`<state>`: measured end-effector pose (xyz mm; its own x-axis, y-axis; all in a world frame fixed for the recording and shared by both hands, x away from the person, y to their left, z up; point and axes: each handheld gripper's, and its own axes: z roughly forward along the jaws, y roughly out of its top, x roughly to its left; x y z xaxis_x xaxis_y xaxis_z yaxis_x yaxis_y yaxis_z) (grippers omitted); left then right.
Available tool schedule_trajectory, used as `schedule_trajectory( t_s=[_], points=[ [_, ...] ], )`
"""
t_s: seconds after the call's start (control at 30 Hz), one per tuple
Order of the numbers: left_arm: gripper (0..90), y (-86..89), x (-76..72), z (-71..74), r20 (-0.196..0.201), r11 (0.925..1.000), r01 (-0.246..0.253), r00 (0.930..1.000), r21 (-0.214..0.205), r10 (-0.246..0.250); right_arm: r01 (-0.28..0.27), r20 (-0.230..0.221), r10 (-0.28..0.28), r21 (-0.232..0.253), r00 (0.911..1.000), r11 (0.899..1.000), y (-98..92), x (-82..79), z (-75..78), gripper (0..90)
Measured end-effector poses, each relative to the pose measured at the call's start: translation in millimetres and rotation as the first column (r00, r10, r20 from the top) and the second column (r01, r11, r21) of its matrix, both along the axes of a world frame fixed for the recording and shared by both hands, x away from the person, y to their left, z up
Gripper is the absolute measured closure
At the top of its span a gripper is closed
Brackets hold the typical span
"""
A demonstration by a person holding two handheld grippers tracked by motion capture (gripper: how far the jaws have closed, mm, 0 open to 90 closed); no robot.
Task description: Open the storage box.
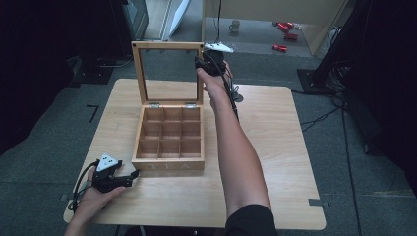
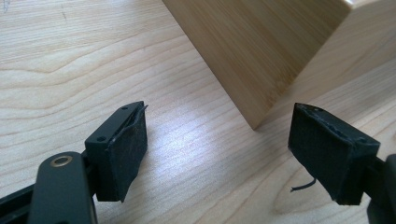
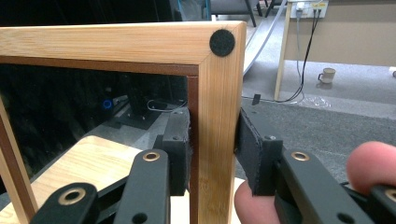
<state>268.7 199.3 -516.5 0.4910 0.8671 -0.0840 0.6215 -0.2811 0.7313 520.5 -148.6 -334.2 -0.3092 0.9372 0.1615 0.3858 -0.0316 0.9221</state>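
A wooden tea box [image 1: 168, 142] sits slightly left of centre on the pale wood surface [image 1: 275, 162], its base divided into nine open compartments and the letters TEA on its front wall. Its glass-paned lid [image 1: 167, 48] stands upright on two metal hinges at the 12 o'clock edge of the box.

The right gripper [image 1: 210, 63] is up at the lid's top right corner, at about 12 o'clock from the surface's middle. In the right gripper view its jaws are clenched on the lid's right-hand frame rail [image 3: 217, 126], one pad on the inner face and one on the outer edge, just below a round black felt dot [image 3: 222, 43] on the corner.

The left gripper [image 1: 129, 178] lies at about 8 o'clock on the surface, held low in the left hand [image 1: 93, 196], its tips just beside the box's front left corner. In the left gripper view its jaws are released, spread wide with only bare wood grain between them, and the box corner [image 2: 254, 123] stands ahead of the gap without touching either pad.

The surface stands on grey carpet [image 1: 373, 187]. At 12 o'clock, well beyond it, a mug [image 1: 235, 25] sits on the floor near a light wooden desk; red items [image 1: 285, 30] lie at about 1 o'clock. Dark equipment and cables fill the room's left and right sides.
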Motion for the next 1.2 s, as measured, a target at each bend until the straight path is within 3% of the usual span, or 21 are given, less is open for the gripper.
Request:
schedule_trajectory(
  t_s=[0.2,0.5,0.67,0.87,0.97,1.2],
  points=[
    [14.0,-3.2,-1.1,-0.4,0.0,0.9989,0.009,1.0,0.045,-0.009,0.008,-0.004,-0.008,0.0,1.0,1.0,0.8,2.8,-0.7,66.6],
    [13.9,-0.5,-0.6,-0.2,-0.006,0.9998,0.003,1.0,0.022,-0.002,0.015,-0.022,-0.015,-0.024,0.9996,1.0,2.7,6.8,0.8,66.3],
    [14.0,0.2,-0.9,-0.3,-0.006,0.9999,0.001,1.0,0.014,-0.001,0.012,-0.028,-0.013,-0.013,0.9995,1.0,2.0,7.3,0.8,65.5],
    [14.0,0.4,-1.0,-0.3,-0.006,0.9999,0.002,1.0,0.014,-0.002,-0.05,-0.012,0.05,0.034,0.9987,0.998,-10.2,0.3,-1.7,47.7],
    [14.0,0.1,-1.0,-0.3,-0.006,0.9999,0.002,1.0,0.016,-0.002,-0.072,-0.021,0.073,0.03,0.9971,0.997,-16.1,-5.4,-2.8,35.7],
    [14.0,-0.4,-1.3,-0.3,-0.006,0.9998,0.001,1.0,0.02,-0.001,-0.183,-0.049,0.182,-0.021,0.9821,0.983,-21.2,-27.8,-11.0,24.8]
  ],
)
